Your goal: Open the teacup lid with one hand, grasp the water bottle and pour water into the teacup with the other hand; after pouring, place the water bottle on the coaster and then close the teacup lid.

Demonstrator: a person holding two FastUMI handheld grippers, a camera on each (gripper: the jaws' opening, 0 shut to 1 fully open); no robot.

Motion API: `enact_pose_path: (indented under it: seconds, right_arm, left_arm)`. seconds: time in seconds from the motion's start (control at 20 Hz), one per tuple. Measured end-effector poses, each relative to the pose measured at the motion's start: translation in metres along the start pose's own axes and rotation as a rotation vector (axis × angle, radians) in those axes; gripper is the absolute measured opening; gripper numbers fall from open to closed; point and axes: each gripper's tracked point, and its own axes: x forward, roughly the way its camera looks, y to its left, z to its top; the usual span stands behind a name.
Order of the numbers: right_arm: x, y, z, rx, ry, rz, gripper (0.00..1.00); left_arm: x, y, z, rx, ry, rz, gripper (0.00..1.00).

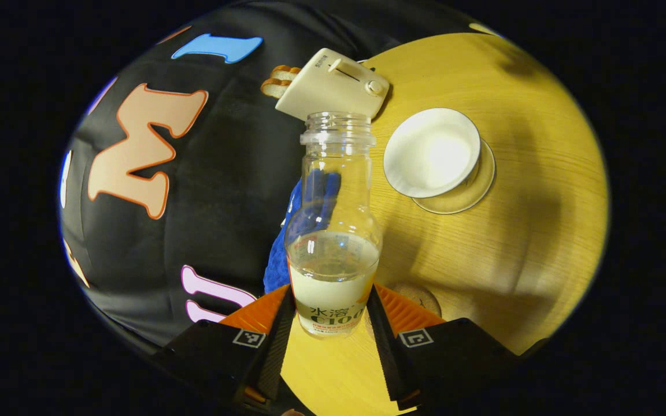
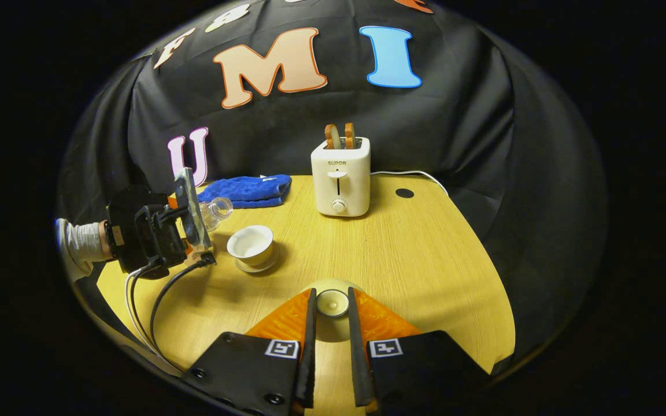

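Teacup lid (image 2: 332, 302) sits pinched between the right gripper (image 2: 331, 312)'s two fingers, knob up, its rim partly hidden behind them, held over the wooden table (image 2: 414, 266). Ahead and to the left of that gripper the teacup (image 2: 251, 241) stands uncovered on its saucer (image 2: 255, 266).

In the left gripper view the left gripper (image 1: 333, 315) is clamped on the lower body of the water bottle (image 1: 333, 231), both fingers pressing its sides. The bottle has no cap and is about half full of cloudy liquid; its base is cut off behind the fingers. The whole view is tilted, so the cup lies up and to the right of the bottle's mouth, apart from it. Whether any liquid is leaving the mouth cannot be made out. A cork coaster (image 1: 422, 296) peeks out just beyond the gripper's right finger, mostly covered by it.

Past the bottle a blue towel (image 1: 278, 260) shows through the clear plastic and beside it. Farther ahead stands a cream toaster (image 1: 333, 84) with two slices of toast (image 1: 278, 81) in its slots. From the right gripper view, a person's sleeve (image 2: 81, 241) and hand, half hidden by the left gripper's body, hold the tilted bottle just left of the cup.
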Motion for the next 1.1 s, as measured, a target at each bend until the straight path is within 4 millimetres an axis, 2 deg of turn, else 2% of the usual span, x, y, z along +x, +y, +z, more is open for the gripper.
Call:
enact_pose_path:
  seconds: [0.4,0.6,0.9,1.1]
  right_arm:
    - [-0.001,-0.010,-0.009,0.010,0.011,-0.008,0.29]
    - [-0.001,-0.014,-0.013,0.017,0.012,-0.009,0.29]
    - [-0.001,-0.013,-0.016,0.020,0.011,-0.002,0.29]
    - [-0.001,-0.014,-0.020,0.018,0.018,0.000,0.30]
  left_arm:
    - [0.010,0.010,0.001,0.203,0.050,0.020,0.68]
    - [0.007,0.022,0.004,0.330,0.059,0.043,0.70]
    - [0.004,0.025,0.007,0.429,0.076,0.037,0.69]
    - [0.001,0.038,0.010,0.528,0.098,0.054,0.68]
